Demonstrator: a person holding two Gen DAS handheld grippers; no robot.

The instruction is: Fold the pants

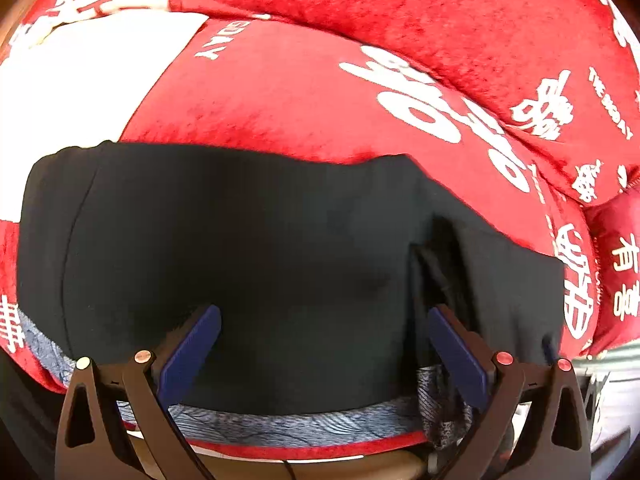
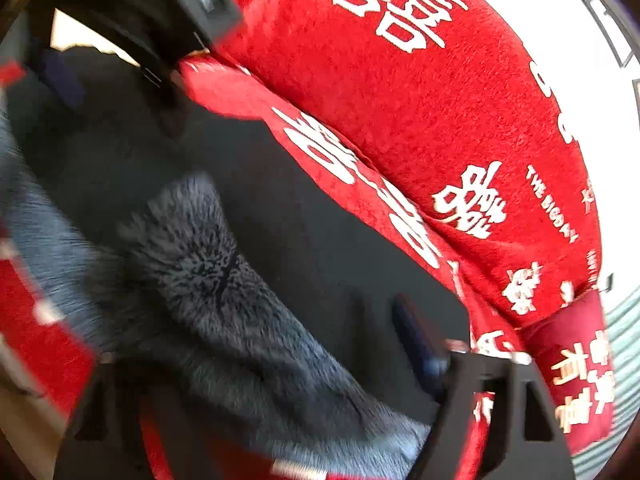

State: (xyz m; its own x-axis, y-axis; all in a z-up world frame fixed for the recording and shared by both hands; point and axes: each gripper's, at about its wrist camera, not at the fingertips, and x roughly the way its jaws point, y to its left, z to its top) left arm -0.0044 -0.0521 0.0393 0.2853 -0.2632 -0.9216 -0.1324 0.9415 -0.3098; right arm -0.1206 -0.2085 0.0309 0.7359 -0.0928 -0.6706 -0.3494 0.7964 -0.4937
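The right wrist view is smeared by motion blur: only one blue-padded finger (image 2: pixel 416 336) of the right gripper (image 2: pixel 280 364) shows clearly, at lower right, while the other side is a dark blur at lower left, so the jaws read as standing wide apart with nothing pinched between them. At the upper left of that view a black frame, probably the left gripper's body, is cut off and too blurred to be sure of. The left wrist view is sharp. There the left gripper (image 1: pixel 324 344) has its jaws apart, both blue ribbed pads (image 1: pixel 192 344) hanging just over the black pants (image 1: pixel 248 232) without clamping the cloth. The pants lie folded into a broad, smooth, matte slab on a red plush blanket (image 1: pixel 360 12) printed with white characters; a seam runs down the left side, and a loose flap with a dark crease stands at the right. Under the pants' near edge peeks a grey-blue furry fabric (image 1: pixel 280 424) with a wavy pattern, fuzzy and tufted in the right wrist view (image 2: pixel 208 276).
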